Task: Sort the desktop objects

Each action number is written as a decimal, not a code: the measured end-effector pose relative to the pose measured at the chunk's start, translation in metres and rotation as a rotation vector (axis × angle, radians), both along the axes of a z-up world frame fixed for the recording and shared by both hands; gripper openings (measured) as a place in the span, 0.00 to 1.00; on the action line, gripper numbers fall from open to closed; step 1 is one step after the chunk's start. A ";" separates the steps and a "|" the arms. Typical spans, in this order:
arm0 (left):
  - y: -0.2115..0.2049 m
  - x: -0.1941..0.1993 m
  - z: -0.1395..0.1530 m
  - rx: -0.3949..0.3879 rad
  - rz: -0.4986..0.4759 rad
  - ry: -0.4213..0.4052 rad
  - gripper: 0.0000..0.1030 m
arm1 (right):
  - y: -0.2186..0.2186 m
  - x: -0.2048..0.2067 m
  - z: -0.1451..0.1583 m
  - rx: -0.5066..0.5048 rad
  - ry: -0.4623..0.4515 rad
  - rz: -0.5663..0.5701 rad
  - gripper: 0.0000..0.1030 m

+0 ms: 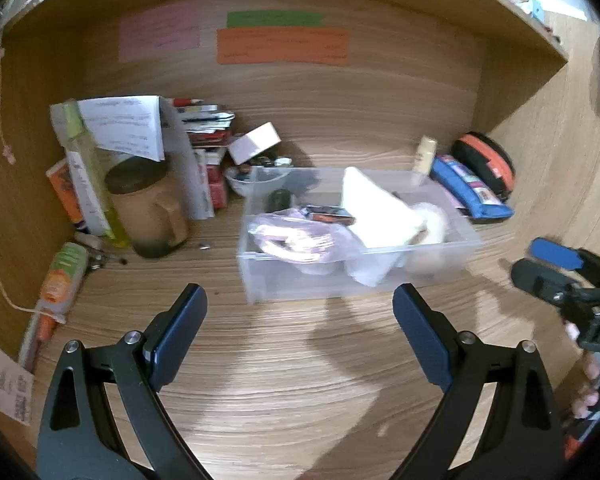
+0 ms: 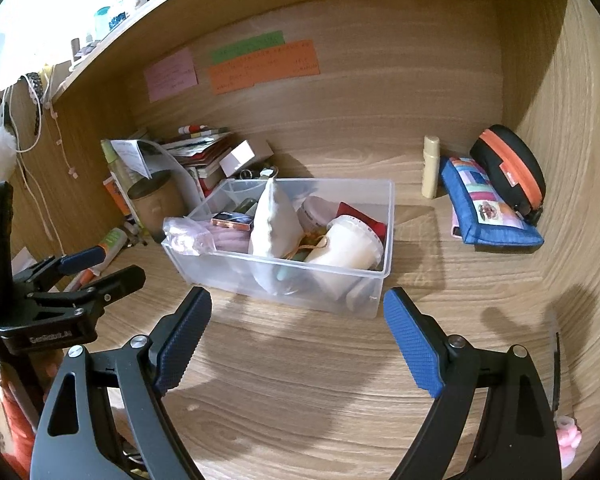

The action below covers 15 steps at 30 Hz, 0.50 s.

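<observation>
Hovering over the bare front of the counter (image 2: 300,400), the left gripper (image 1: 300,312) and the right gripper (image 2: 296,316) both have their jaws spread wide with nothing between them, which reads as a pause between picks rather than a grasp in hand. Just ahead of both sets of jaws sits the clear plastic bin (image 2: 204,256), already holding several things: a white cloth pouch (image 2: 270,220), a white lidded tub (image 2: 348,244) lying on its side, a pink wrapped bundle (image 2: 196,236) and a small dark box (image 2: 232,220). The bin looks like the collecting place, set centrally so either hand can reach it.

Ahead and to the left of the jaws, a pile stays unsorted against the back wall: a brown lidded jar (image 1: 148,208), leaning papers and books (image 1: 140,128), a small white box (image 1: 254,142) and an orange and green tube (image 1: 60,276) lying flat. Ahead and to the right, well apart from the bin, stand a cream bottle (image 2: 431,168), a blue patchwork pouch (image 2: 488,212) and a black case with an orange zip (image 2: 508,168) leaning on the side wall.

The left view is motion-blurred, so labels there are unreadable. What lies deep in the bin under the pouch is hidden, the writing on the 3 coloured notes (image 2: 260,64) is too small to read, and the items behind the jar are partly covered
</observation>
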<state>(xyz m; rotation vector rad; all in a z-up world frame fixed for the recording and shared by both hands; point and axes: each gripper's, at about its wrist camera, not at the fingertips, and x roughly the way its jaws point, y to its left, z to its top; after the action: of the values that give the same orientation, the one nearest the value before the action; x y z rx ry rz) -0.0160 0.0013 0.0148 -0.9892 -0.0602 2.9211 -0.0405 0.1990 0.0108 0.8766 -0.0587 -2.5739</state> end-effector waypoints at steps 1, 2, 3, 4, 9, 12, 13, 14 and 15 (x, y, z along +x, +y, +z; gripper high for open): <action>0.001 0.001 0.001 0.012 -0.018 0.000 0.92 | 0.000 0.000 0.000 -0.001 -0.002 0.000 0.84; 0.001 0.001 0.001 0.018 -0.028 0.001 0.92 | 0.000 -0.001 -0.001 -0.003 -0.005 0.001 0.84; 0.002 0.001 0.002 0.017 -0.032 0.003 0.92 | 0.000 -0.001 -0.001 -0.005 -0.007 0.002 0.84; 0.004 0.002 0.003 0.007 -0.030 0.010 0.92 | 0.000 -0.002 -0.002 -0.007 -0.010 0.003 0.84; 0.013 0.005 0.010 -0.041 -0.028 0.043 0.92 | 0.001 -0.001 -0.002 -0.014 -0.017 0.007 0.84; 0.016 0.006 0.013 -0.058 -0.015 0.056 0.92 | 0.001 -0.001 -0.001 -0.015 -0.013 0.006 0.84; 0.016 0.006 0.013 -0.063 -0.012 0.057 0.92 | 0.001 -0.002 -0.001 -0.015 -0.014 0.006 0.84; 0.018 0.006 0.014 -0.073 -0.010 0.056 0.92 | 0.001 -0.002 -0.001 -0.014 -0.015 0.006 0.84; 0.019 0.006 0.014 -0.077 -0.011 0.056 0.92 | 0.001 -0.002 -0.001 -0.014 -0.016 0.007 0.84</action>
<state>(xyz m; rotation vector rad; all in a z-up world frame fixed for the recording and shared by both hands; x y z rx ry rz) -0.0099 0.0199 0.0285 -0.9138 0.0606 2.9591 -0.0424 0.1998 0.0101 0.8907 -0.0779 -2.5574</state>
